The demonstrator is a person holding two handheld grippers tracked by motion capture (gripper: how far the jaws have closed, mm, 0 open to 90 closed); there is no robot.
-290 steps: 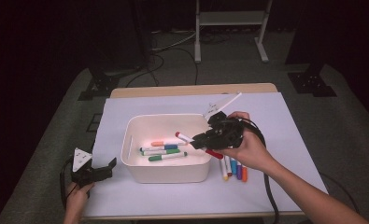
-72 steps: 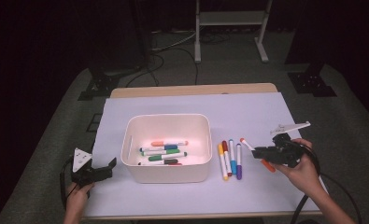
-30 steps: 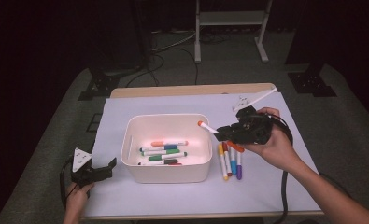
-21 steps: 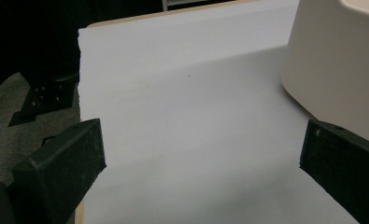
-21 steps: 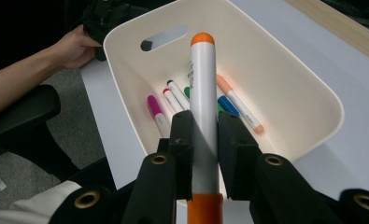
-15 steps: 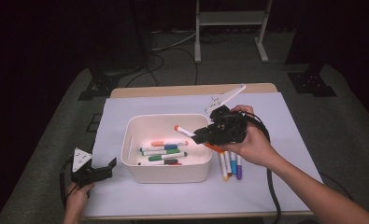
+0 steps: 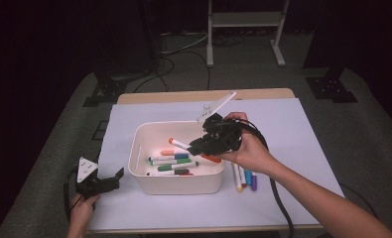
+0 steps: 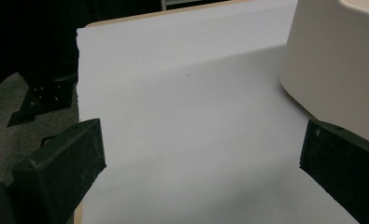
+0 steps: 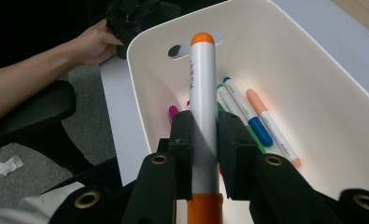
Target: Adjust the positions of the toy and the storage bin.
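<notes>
Carried leftward, the right gripper (image 7: 197, 145), clamped on an orange marker (image 9: 203, 107), now hangs over the bin (image 7: 139, 174), marker lengthwise above the markers inside.

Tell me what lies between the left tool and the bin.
Only bare white paper lies between the left tool and the bin, as seen in the high view and the left gripper view.

One white bin (image 7: 173, 181); three markers beside it (image 7: 244, 177); two grippers.
</notes>
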